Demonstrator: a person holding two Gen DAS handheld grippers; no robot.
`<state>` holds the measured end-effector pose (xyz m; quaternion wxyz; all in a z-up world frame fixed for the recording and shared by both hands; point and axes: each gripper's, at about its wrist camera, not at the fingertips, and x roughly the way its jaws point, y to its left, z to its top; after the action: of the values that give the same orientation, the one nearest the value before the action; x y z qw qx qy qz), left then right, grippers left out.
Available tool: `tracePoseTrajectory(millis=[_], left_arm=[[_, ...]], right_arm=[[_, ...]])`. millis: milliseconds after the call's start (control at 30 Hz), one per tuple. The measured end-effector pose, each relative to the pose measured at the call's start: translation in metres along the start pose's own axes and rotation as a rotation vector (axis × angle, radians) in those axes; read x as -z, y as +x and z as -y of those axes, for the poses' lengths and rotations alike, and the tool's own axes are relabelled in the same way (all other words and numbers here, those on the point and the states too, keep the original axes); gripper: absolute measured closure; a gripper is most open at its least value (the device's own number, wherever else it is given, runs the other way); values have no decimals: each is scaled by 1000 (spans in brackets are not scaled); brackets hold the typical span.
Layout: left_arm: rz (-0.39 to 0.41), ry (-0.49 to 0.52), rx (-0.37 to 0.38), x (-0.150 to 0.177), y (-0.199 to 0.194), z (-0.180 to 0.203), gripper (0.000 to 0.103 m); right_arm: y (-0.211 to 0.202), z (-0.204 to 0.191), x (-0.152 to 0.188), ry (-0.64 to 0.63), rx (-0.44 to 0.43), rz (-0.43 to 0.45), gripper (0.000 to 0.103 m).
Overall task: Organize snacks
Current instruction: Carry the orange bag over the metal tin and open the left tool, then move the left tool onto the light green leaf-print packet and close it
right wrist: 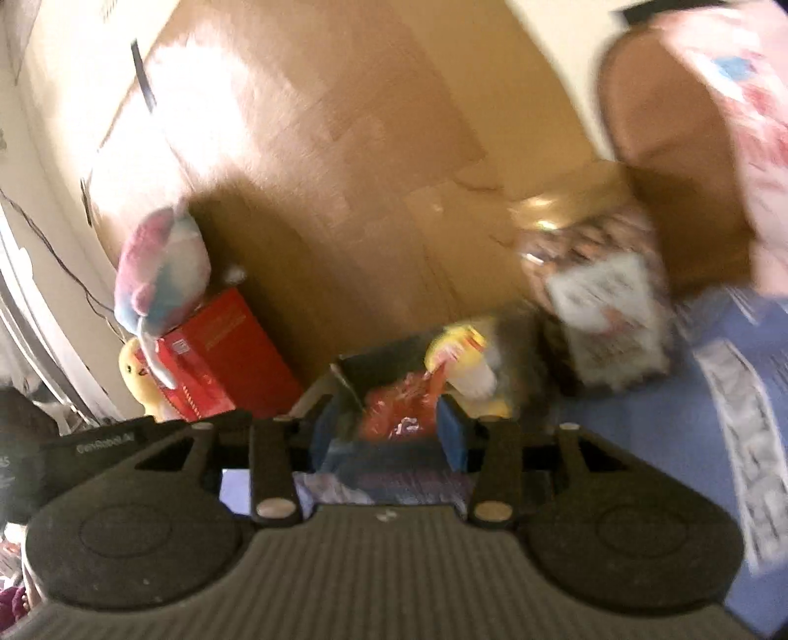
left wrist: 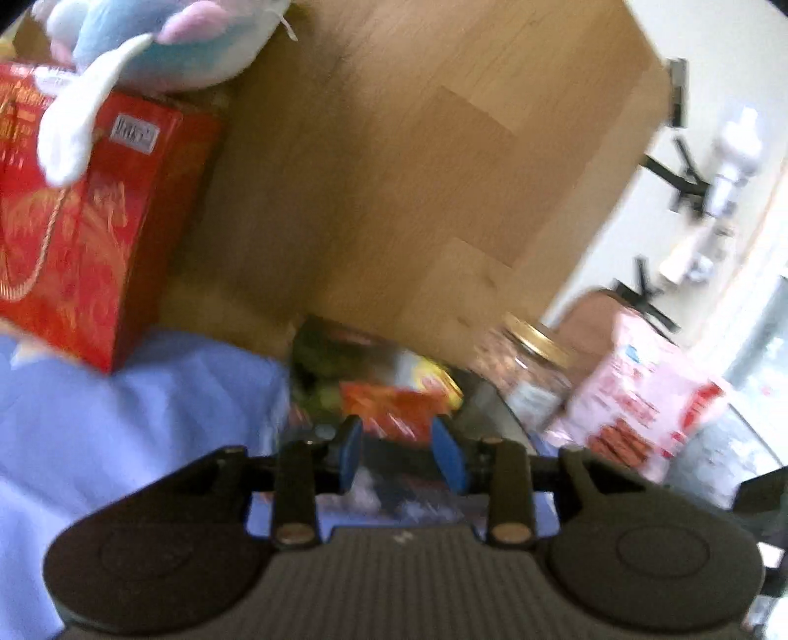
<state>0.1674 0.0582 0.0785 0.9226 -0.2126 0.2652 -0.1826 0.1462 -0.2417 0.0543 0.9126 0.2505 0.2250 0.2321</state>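
Both hand-held grippers, left [left wrist: 399, 450] and right [right wrist: 389, 433], are hanging part-open, empty (blurred); sweeping carelessly risks toppling the glass jar [left wrist: 534, 374].

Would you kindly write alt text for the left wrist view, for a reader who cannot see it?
The left gripper, jaws apart and holding nothing, points at blurred snack packets on a blue cloth. A gold-lidded jar and pink bag stand right; a red box under a plush toy stands left.

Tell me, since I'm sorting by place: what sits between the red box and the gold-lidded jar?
In the left wrist view, a heap of snack packets, orange and yellow, lies between the red box and the jar; blur hides details.
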Motion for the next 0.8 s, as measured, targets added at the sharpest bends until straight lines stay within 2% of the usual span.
tracePoseTrajectory(millis=[100,167,233,300,367,467,567,633,733,800], left_arm=[[-63,3,47,29,-3,9,68],[-115,-3,53,47,5,12,62],[-169,-15,41,63,15,15,61],[-200,-22,57,73,23,15,60],[-212,-27,68,80,28,14,53],[-219,-26,93,87,35,11,53],[-200,-2,98,89,33,10,53],[-192,19,96,90,33,10,53],[-189,38,94,91,32,12,49],[-188,40,95,91,31,12,48]], right_arm=[[-25,23,31,90,9,-38,52],[-32,30,47,123,17,-65,51],[-31,30,60,128,30,-93,50],[-30,28,69,117,47,-112,40],[-27,24,75,85,50,-138,40],[-22,8,81,-15,44,-159,40],[-11,-5,86,-87,-1,-194,40],[-7,-13,89,-150,15,-192,40],[-7,-15,91,-180,10,-192,36],[-8,-17,91,-193,-11,-197,26]])
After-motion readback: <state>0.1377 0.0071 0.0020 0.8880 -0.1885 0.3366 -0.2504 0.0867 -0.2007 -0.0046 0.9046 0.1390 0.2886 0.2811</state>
